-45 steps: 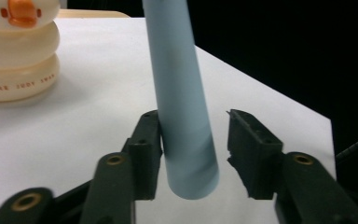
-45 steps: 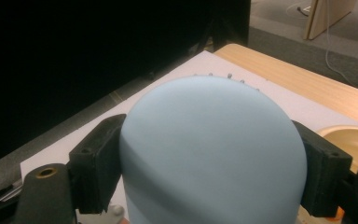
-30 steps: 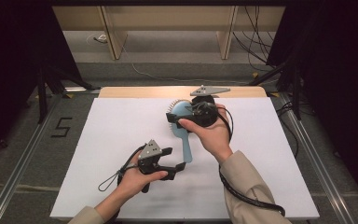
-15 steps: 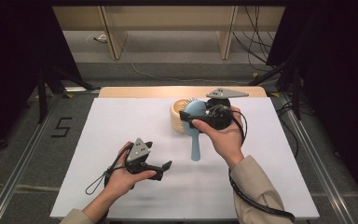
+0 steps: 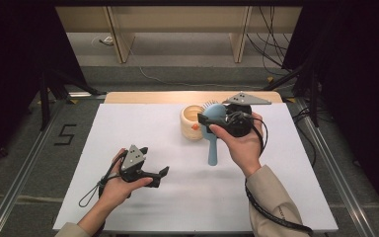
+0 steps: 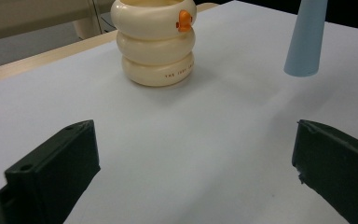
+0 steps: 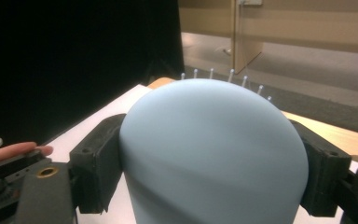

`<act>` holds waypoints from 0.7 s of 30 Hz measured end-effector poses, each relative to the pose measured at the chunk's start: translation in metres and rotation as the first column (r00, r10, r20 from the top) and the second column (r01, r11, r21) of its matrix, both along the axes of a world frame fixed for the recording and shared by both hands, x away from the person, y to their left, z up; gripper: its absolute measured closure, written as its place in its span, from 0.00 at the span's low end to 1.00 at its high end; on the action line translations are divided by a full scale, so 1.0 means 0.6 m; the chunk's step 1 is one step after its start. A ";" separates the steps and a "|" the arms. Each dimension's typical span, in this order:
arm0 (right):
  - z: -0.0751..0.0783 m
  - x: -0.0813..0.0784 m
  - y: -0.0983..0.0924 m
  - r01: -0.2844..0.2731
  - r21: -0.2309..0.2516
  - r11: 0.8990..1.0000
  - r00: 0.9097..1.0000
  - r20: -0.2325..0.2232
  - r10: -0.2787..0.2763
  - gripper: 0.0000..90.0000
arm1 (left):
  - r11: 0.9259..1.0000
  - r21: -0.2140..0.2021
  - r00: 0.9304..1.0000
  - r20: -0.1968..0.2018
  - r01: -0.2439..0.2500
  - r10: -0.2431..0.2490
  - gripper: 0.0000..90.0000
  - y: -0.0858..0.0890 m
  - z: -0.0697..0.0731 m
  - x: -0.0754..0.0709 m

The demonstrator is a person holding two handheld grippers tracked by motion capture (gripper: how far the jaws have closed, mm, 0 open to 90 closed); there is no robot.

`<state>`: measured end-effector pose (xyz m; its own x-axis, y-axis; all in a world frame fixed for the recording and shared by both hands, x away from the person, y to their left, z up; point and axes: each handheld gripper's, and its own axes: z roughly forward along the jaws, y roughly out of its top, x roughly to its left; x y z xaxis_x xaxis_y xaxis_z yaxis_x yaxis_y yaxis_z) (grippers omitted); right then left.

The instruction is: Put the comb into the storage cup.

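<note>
- Right claw [image 5: 216,120] grips the blue hairbrush [image 5: 214,129] by its head, lifted at the cream cup's [image 5: 193,121] three o'clock.
- Left claw [image 5: 150,165] rests wide open, empty, on the desk [image 5: 143,128].
- Likely step: tilt the handle down, centre it over the cup.

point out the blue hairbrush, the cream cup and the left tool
blue hairbrush [image 5: 212,153], high view, on its handle
cream cup [image 6: 154,49], left gripper view, on its middle ring
left tool [image 5: 154,176], high view, between its jaw tips

i see a pale blue hairbrush [image 5: 214,129] held off the table, head up, beside a cream ringed cup [image 5: 191,122].
</note>
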<state>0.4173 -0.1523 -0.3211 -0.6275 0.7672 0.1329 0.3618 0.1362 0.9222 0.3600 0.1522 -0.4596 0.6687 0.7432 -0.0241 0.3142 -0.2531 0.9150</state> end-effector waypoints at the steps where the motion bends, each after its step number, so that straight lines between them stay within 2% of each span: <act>1: 0.001 0.000 -0.002 0.006 0.000 1.000 1.000 0.004 -0.006 0.25 | 1.000 -0.003 1.000 0.000 -0.003 0.003 0.01 0.000 0.000 0.000; 5: 0.004 0.001 -0.009 0.016 0.011 1.000 1.000 0.010 -0.016 0.25 | 1.000 -0.012 1.000 0.005 -0.016 0.016 0.02 0.002 -0.003 0.000; 21: 0.004 0.007 -0.018 0.041 0.031 0.999 0.999 0.016 -0.042 0.25 | 1.000 -0.004 1.000 0.003 -0.020 0.020 0.02 0.005 -0.006 0.004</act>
<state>0.4218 -0.1633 -0.3185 -0.5976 0.7884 0.1462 0.3510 0.0933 0.9317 0.3625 0.1555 -0.4634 0.6535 0.7565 -0.0254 0.3167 -0.2428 0.9169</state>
